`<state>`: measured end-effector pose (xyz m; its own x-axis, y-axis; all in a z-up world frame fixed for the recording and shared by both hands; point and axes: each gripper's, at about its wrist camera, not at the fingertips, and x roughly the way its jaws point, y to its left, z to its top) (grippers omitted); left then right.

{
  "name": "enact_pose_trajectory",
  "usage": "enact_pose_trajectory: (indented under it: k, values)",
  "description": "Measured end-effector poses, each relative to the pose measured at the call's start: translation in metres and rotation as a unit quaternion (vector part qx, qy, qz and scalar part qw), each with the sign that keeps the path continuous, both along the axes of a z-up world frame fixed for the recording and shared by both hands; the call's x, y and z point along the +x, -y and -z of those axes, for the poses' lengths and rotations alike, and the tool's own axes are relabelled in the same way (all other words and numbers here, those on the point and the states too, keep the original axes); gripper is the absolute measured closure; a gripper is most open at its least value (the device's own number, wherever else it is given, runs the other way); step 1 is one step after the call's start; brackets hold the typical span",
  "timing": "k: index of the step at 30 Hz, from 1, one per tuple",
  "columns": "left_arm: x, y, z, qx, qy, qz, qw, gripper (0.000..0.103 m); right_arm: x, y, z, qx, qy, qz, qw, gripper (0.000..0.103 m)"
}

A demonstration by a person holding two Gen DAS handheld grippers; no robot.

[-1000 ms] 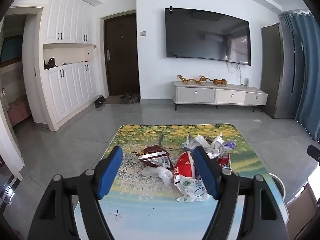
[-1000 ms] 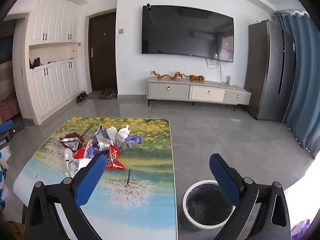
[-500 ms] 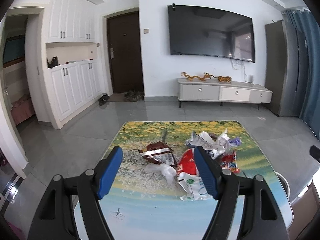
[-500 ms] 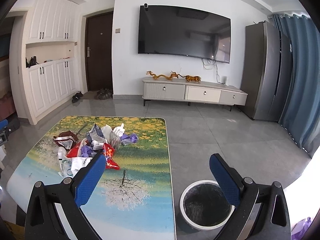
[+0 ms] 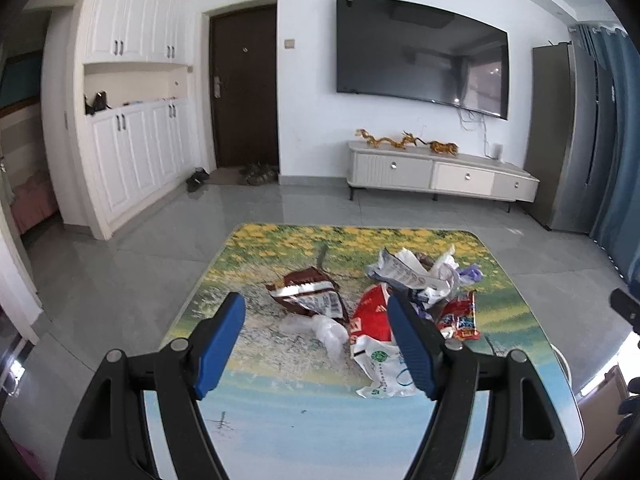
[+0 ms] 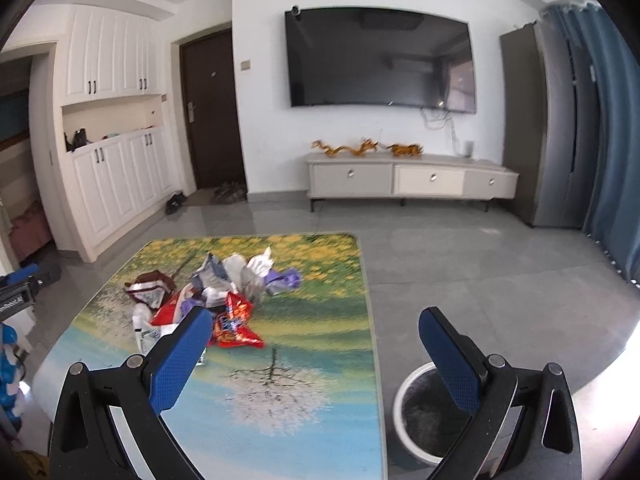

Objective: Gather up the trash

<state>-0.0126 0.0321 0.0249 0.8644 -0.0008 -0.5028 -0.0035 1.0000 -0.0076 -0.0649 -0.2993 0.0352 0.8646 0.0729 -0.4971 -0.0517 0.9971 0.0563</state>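
A pile of wrappers lies on the picture-printed table (image 5: 280,432): a brown snack bag (image 5: 308,294), a red bag (image 5: 374,316), a white bag with a green logo (image 5: 380,368), a clear plastic scrap (image 5: 326,330) and crumpled white and purple wrappers (image 5: 424,272). My left gripper (image 5: 316,350) is open and empty, above the table's near part, short of the pile. My right gripper (image 6: 316,354) is open and empty, above the table's right edge. The pile also shows in the right wrist view (image 6: 224,300). A white bin (image 6: 424,416) with a dark inside stands on the floor beside the table.
The table (image 6: 280,412) stands on a grey tile floor (image 6: 480,280). A white TV cabinet (image 6: 412,180) and a wall TV (image 6: 380,64) are at the far wall. White cupboards (image 5: 132,152) stand at the left, a grey fridge (image 6: 536,128) and blue curtain (image 6: 612,140) at the right.
Both grippers have shifted a little and stayed open. The pile and bin sit slightly differently in each view. Nothing on the table has moved.
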Motion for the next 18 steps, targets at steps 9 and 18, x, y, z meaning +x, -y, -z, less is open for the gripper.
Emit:
enact_pose_trajectory:
  k: [9,18]
  values:
    - [0.024,0.028,0.034,-0.011,-0.038,0.114,0.9927,0.031,0.044,-0.02,0.036,-0.01,-0.058,-0.045,0.997,0.0]
    - [0.054,0.066,0.062,-0.022,-0.091,0.243,0.9654,0.033,0.097,-0.038,0.058,0.06,-0.119,-0.123,0.983,0.002]
